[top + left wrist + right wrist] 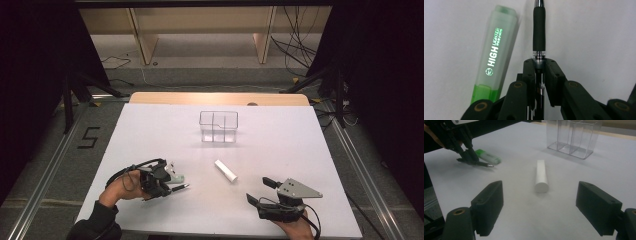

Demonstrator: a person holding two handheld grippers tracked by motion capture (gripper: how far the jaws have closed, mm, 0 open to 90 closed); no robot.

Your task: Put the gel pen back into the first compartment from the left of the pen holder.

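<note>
My left gripper [166,188] rests low on the white table [280,150] at the front left. Its jaws are shut on a black pen [539,30] just behind the rubber grip, and the pen's metal tip points away from the hand. A green highlighter [494,55] lies right beside the pen, outside the jaws. My right gripper [260,191] stands open at the front right with nothing between its pads. A white cylinder [541,175] lies on the table a short way ahead of it.
A clear plastic organiser [219,126] with several compartments stands upright near the middle back of the table. Seen from the right gripper view, the other gripper [470,157] with the pen [485,165] and highlighter [489,157] is far off at the upper left.
</note>
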